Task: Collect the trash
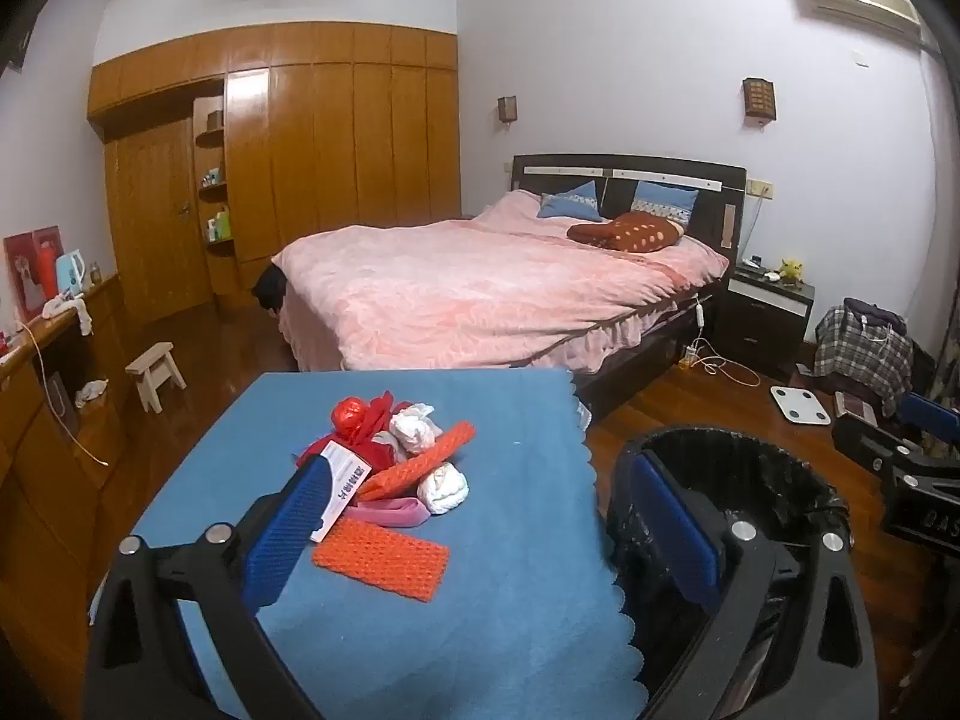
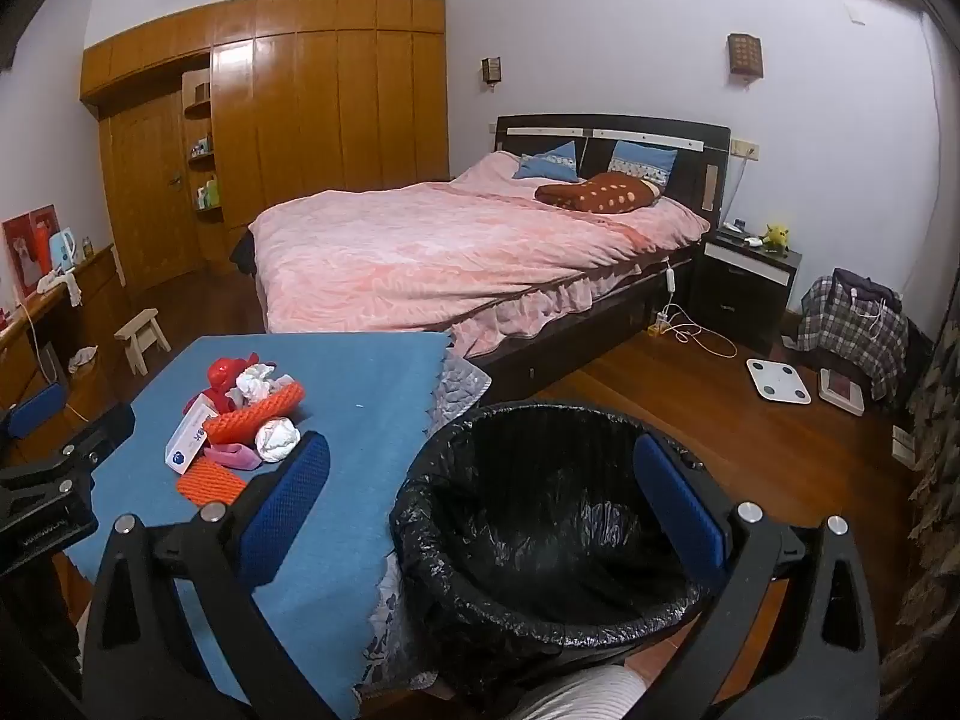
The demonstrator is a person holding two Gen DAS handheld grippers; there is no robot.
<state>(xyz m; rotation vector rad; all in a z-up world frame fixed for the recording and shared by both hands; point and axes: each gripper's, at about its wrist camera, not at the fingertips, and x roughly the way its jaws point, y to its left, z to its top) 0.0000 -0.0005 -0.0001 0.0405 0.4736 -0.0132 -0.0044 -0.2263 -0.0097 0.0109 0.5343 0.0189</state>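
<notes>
Both sets of jaws wide and empty – left gripper (image 1: 480,516) over the near blue cloth (image 1: 510,600), right gripper (image 2: 480,498) over the bin (image 2: 540,600). Nothing collected yet, I'd say; the trash pile (image 1: 402,468) sits just beyond – next, close on one piece.

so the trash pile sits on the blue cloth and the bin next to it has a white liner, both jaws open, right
Not quite: the liner is black, not white. The right wrist view shows the bin lined with a black bag. The rest holds: the trash pile sits on the blue cloth, and both the left gripper and right gripper have open jaws.
</notes>
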